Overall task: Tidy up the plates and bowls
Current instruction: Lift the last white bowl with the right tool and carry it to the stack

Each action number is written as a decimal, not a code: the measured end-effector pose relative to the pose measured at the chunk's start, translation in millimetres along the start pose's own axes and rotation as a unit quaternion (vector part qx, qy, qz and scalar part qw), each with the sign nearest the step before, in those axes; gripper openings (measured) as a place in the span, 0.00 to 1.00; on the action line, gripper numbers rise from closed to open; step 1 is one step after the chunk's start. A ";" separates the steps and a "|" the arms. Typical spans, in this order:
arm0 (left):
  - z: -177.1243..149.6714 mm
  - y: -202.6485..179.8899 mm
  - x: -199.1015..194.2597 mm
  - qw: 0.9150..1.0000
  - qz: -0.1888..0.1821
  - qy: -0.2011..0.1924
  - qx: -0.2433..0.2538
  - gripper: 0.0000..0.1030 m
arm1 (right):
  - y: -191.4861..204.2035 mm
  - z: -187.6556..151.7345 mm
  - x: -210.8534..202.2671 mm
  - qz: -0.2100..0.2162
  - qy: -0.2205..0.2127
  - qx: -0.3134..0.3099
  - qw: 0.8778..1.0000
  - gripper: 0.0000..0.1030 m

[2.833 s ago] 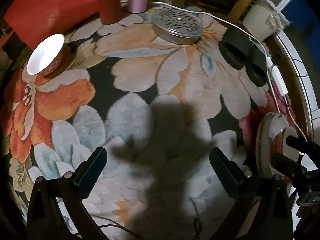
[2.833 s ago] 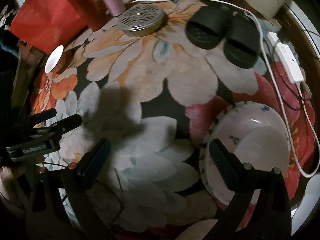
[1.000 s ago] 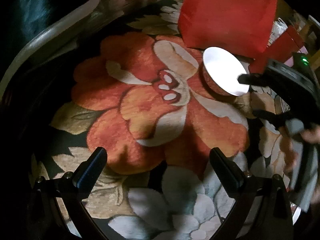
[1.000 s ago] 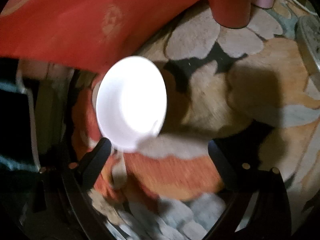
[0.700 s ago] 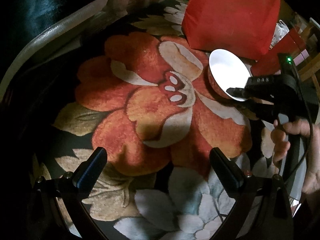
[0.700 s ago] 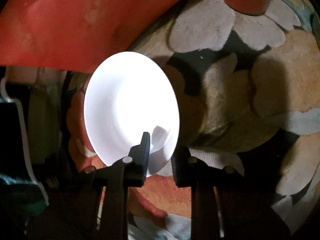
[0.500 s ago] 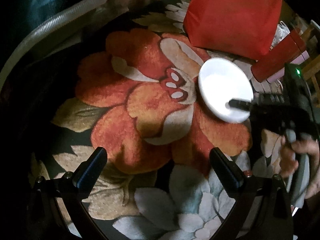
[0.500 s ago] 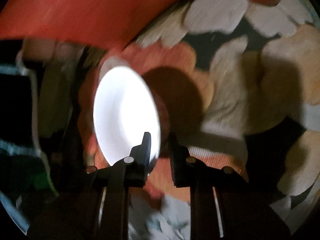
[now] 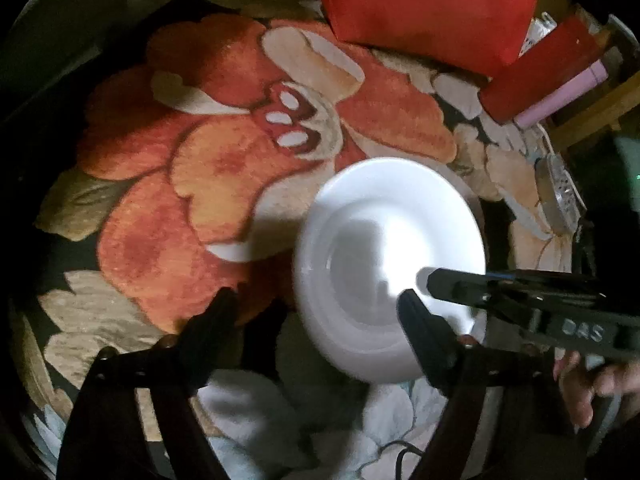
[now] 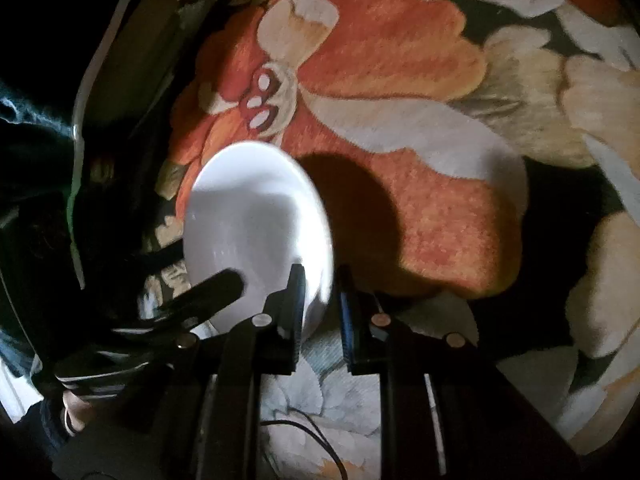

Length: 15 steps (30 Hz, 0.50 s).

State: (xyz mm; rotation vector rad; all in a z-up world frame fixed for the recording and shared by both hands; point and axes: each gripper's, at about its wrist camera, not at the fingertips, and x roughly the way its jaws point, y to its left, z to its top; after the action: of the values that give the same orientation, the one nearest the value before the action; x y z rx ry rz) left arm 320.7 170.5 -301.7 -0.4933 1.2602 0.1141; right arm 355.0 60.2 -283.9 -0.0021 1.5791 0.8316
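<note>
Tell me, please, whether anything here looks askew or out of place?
The white bowl is tilted, pinched at its rim by the right hand-held gripper above the floral rug. Nothing looks spilled or broken.

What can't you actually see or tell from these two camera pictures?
- Underside of the white bowl: hidden by the bowl itself in both views.
- Whether the bowl touches the floral rug: left view blurred, no gap visible.
- Right gripper: its outer finger's contact is hidden behind the rim.
- Lettering on the right gripper's body, left view: blurred.
- Red bag: cut off by the top edge.
</note>
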 end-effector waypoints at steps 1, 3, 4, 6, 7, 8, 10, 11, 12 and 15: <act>-0.5 -1.6 2.0 1.000 0.000 -0.003 0.001 0.76 | 2.4 -1.4 -1.1 -0.009 -0.012 -0.001 1.000 0.17; 0.9 -4.4 5.3 1.000 0.005 -0.008 0.004 0.58 | 3.7 -7.1 -3.9 -0.016 -0.028 0.004 0.999 0.17; 2.4 -5.3 8.3 1.000 0.009 -0.007 0.005 0.48 | 4.2 -7.3 -2.8 -0.015 -0.033 0.009 0.999 0.17; 4.9 -5.4 12.9 1.000 0.011 -0.007 0.003 0.40 | -0.4 -4.9 -0.7 -0.014 -0.039 0.026 0.999 0.17; 6.5 -5.6 15.4 1.000 0.011 -0.006 0.001 0.37 | -6.8 3.7 -2.0 -0.015 -0.040 0.032 0.999 0.17; 7.8 -6.3 14.2 1.000 0.010 -0.014 0.000 0.32 | -8.6 2.7 -0.1 -0.015 -0.040 0.039 0.998 0.17; 10.3 -8.6 15.3 1.000 0.002 -0.011 0.000 0.17 | -11.3 -0.3 4.9 -0.015 -0.038 0.054 0.998 0.16; 10.1 -10.2 13.7 1.000 0.000 -0.013 0.003 0.17 | -12.2 -1.8 6.0 -0.017 -0.038 0.061 0.997 0.16; 9.4 -13.1 11.3 1.000 0.003 -0.018 0.008 0.16 | -13.0 -4.5 3.2 -0.019 -0.040 0.062 0.997 0.16; 6.4 -19.9 6.4 0.999 0.003 -0.022 0.026 0.16 | -14.9 -14.3 -3.3 -0.024 -0.043 0.057 0.997 0.14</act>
State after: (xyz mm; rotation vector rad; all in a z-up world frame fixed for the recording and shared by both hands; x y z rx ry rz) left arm 335.3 154.2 -300.5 -0.4406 1.2196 0.0968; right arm 350.1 40.6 -289.2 0.0758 1.5378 0.6944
